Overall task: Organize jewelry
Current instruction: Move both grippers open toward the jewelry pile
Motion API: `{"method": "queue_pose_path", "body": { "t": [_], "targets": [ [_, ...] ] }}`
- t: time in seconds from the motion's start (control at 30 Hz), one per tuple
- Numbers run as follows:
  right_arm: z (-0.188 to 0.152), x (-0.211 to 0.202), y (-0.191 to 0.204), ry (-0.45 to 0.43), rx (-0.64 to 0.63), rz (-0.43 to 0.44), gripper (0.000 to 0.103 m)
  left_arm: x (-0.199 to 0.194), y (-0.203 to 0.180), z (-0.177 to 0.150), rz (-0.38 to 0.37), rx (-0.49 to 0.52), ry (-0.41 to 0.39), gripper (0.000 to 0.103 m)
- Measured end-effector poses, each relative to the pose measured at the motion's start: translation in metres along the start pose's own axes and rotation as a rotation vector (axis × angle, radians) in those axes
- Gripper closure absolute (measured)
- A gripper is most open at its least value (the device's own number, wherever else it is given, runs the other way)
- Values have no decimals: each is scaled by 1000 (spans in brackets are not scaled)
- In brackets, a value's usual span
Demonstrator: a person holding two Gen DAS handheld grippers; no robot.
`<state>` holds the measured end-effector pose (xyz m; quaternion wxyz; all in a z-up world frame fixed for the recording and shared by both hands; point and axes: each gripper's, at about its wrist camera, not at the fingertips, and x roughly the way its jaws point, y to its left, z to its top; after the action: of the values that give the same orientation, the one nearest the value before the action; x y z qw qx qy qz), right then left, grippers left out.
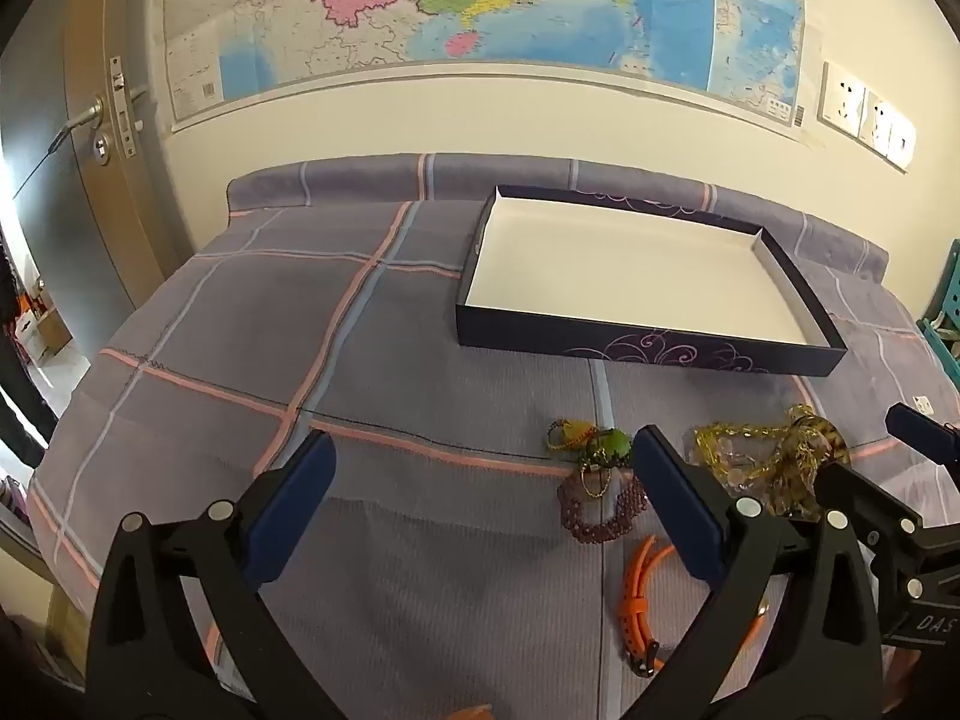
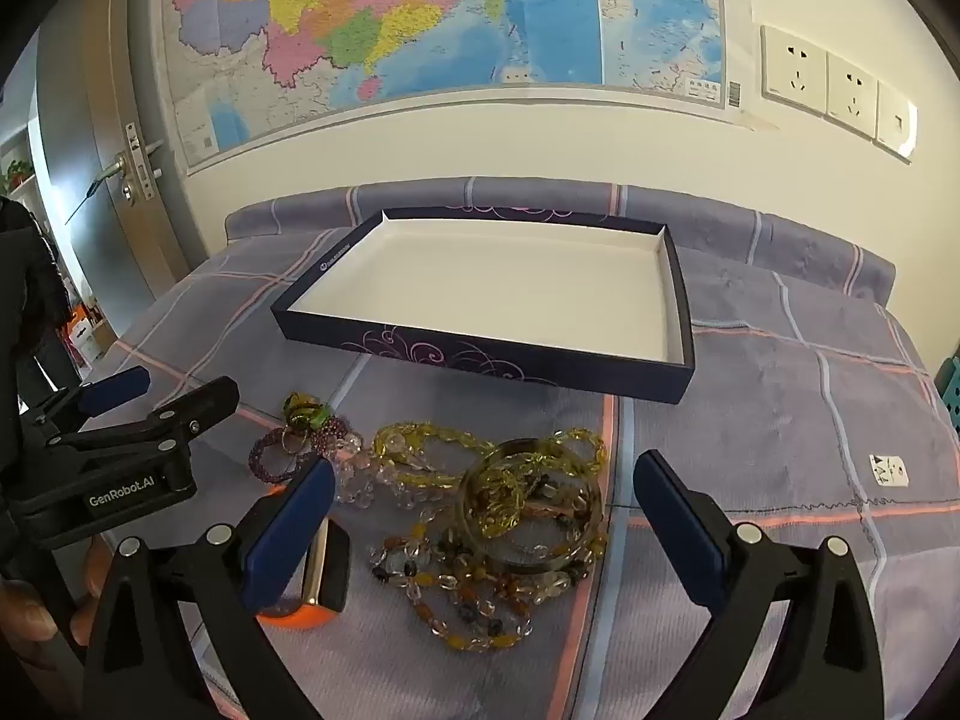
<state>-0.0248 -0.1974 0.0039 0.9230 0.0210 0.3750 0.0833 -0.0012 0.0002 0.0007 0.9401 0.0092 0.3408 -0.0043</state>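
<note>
On the bed, covered with a grey-purple plaid sheet, a shallow dark box with a white inside serves as the landmark; it lies open-topped near the headboard side, under a wall map. In front of the box, toward its left corner, the left gripper hovers above the sheet with its blue-padded jaws spread wide and nothing between them. Just in front of the box's near wall and right of that gripper's centre sit a small green-and-yellow trinket, a purple bead bracelet touching it, and an orange watch strap nearer the camera. Further right, still in front of the box's near wall, lies a tangle of yellow bead necklaces, with a clear yellowish bangle resting on top of the heap and a strand of mixed brown and clear stones spilling out on the near side. The right gripper hangs over this heap, in front of the box's middle, its jaws wide apart and holding nothing. To the right of the box a small white tag lies on the sheet, and wall sockets sit above the box's right end.
</note>
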Motion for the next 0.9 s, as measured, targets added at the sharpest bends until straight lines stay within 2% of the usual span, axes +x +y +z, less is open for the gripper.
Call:
{"method": "queue_pose_path", "body": {
  "t": [0.2,0.23,0.3,0.9],
  "targets": [
    [-2,-2,2,-7,-1,18,6,-5,-3,-4,2,-9,-5,6],
    [-10,-6,-1,-6,5,13,6,-6,-4,-5,5,-10,-3,6],
    [-7,-2,0,2,4,20,6,1,0,-2,-4,-8,29,6],
    [-3,0,4,-6,7,32,6,-2,8,0,17,5,3,6]
  ]
}}
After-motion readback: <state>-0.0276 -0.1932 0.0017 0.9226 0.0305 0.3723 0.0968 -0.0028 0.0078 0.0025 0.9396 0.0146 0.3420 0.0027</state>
